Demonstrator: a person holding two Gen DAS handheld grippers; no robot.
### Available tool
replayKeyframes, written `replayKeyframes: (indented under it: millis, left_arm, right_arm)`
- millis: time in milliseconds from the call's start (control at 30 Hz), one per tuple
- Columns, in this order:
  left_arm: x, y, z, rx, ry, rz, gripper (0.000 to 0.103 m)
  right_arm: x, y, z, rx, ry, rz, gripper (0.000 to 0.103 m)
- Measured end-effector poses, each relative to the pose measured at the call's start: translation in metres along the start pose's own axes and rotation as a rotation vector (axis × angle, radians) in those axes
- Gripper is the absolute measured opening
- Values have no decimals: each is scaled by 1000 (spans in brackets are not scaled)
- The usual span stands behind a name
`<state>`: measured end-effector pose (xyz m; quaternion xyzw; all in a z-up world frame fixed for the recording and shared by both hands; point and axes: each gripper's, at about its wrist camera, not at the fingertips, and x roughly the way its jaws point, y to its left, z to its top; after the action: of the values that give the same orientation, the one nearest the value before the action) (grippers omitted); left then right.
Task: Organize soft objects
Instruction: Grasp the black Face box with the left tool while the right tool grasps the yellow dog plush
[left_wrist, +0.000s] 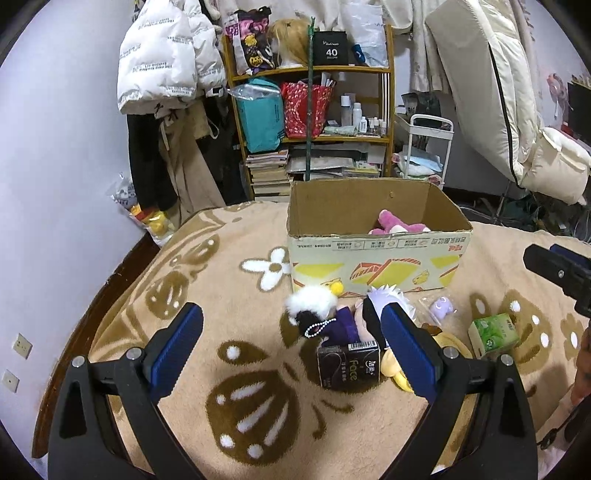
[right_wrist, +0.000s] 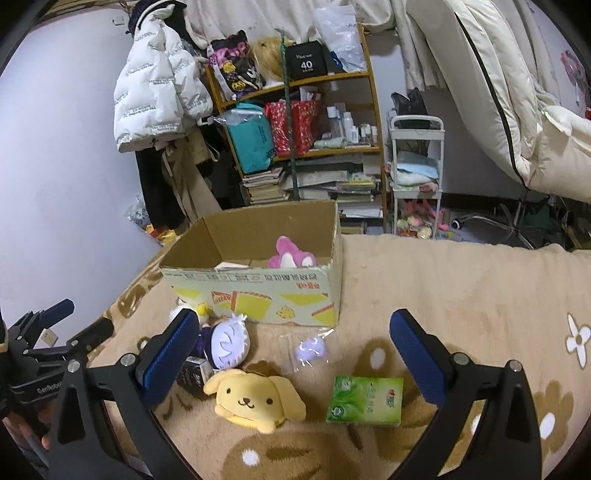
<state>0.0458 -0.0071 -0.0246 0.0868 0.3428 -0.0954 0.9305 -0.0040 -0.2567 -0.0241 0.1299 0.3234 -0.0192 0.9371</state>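
Plush dog (right_wrist: 255, 397) between right gripper (right_wrist: 291, 339) (open)

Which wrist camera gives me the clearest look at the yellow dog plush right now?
The right wrist view: the yellow dog plush lies face-up and unobstructed between the open fingers of the right gripper. In the left wrist view only slivers of it show, behind a finger of the left gripper and the black tissue pack.

Pink plush (left_wrist: 397, 222) (lower half) behind box wall (left_wrist: 376, 243)
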Motion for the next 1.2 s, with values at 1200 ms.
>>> replayKeyframes:
  millis: [1200]
  left_arm:
    - [93, -10, -10, -66, 312, -180, 96]
  right_arm:
    - [100, 24, -35, -82, 363, 34, 103]
